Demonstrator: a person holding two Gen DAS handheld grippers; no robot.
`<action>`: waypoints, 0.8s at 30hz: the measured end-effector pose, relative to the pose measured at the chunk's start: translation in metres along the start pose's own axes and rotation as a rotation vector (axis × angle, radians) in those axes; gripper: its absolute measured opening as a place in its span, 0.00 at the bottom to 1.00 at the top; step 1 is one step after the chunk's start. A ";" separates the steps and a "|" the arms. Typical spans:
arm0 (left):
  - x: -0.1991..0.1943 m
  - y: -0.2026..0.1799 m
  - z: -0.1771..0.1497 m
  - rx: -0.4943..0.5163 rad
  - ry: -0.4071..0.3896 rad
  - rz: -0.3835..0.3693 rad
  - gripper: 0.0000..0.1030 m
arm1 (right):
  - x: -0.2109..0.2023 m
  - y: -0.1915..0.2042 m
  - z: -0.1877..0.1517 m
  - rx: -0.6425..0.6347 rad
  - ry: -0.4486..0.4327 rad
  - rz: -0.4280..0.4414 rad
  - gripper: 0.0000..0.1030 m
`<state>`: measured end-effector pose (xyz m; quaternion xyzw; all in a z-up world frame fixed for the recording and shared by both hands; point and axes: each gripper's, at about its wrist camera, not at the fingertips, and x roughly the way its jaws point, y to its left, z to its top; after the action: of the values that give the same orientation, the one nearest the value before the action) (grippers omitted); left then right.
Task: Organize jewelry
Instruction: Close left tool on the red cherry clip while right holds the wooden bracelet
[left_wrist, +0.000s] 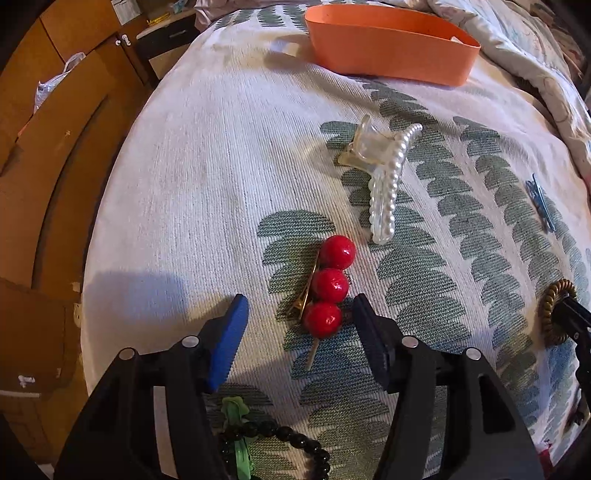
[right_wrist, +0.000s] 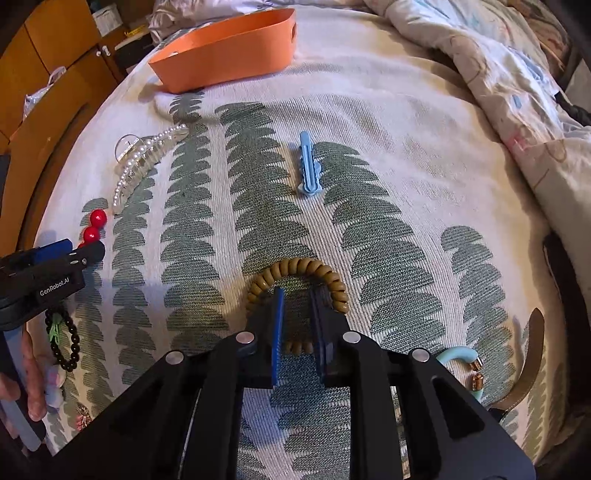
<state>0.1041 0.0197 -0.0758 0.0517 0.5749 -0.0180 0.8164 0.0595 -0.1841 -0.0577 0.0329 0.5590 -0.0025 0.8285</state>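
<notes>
Black bead bracelet lies nearest, under left tool. Left tool spread, jaws either side of red ball clip, not touching it. Right tool narrowly parted, both jaws inside brown coil tie, not pinching it. All rest on leaf-patterned bed cover. Farther: pearl claw clip, blue clip. Farthest: orange bin on cover.
</notes>
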 end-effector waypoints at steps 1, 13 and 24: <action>0.000 0.000 0.000 0.000 0.001 -0.003 0.57 | 0.000 0.000 0.000 0.002 0.002 0.005 0.19; 0.002 0.008 0.005 -0.025 0.001 -0.037 0.30 | -0.016 -0.016 0.005 0.074 -0.024 0.100 0.07; 0.002 0.008 0.007 -0.035 0.003 -0.048 0.30 | -0.016 -0.021 0.007 0.045 -0.007 0.085 0.16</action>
<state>0.1120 0.0269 -0.0752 0.0234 0.5776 -0.0276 0.8155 0.0593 -0.2059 -0.0416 0.0752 0.5542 0.0200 0.8288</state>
